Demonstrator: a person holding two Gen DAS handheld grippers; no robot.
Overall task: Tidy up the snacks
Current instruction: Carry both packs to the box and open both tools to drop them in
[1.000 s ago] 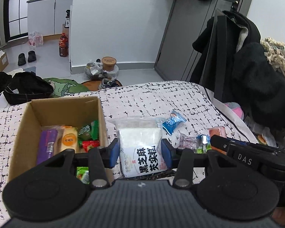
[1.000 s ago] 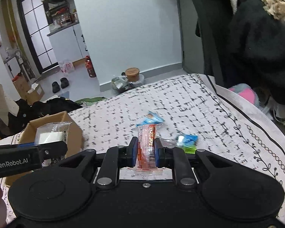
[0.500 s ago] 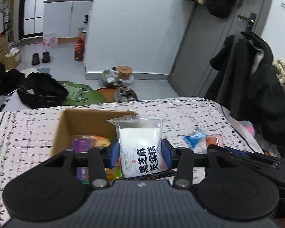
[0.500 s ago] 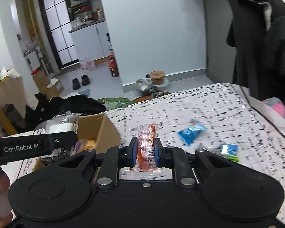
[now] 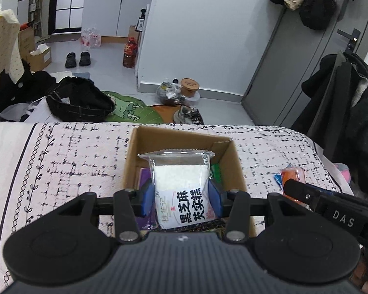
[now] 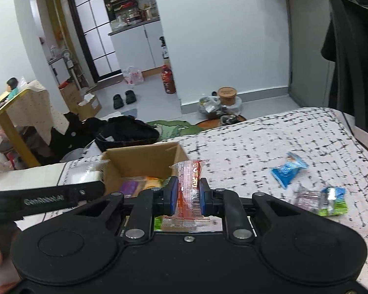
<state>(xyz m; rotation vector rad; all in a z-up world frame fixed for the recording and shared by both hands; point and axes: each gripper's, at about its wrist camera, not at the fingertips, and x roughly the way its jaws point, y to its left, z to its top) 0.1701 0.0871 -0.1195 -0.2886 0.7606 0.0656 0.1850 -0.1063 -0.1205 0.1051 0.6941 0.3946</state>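
The white rice cake packet (image 5: pixel 181 186) is clamped between the blue pads of the left gripper (image 5: pixel 181 199), held above the open cardboard box (image 5: pixel 229 154). The right gripper (image 6: pixel 187 193) is closed on a thin orange snack packet (image 6: pixel 189 186), over the box's right edge. The box stands on the patterned bedcover (image 6: pixel 269 147) near its far edge; a blue snack packet (image 6: pixel 288 172) lies to the right of the box.

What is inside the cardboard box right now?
In the open brown cardboard box a purple packet, a yellow-orange packet and something green show. The rest of the floor is hidden by the left gripper and its white cake packet.
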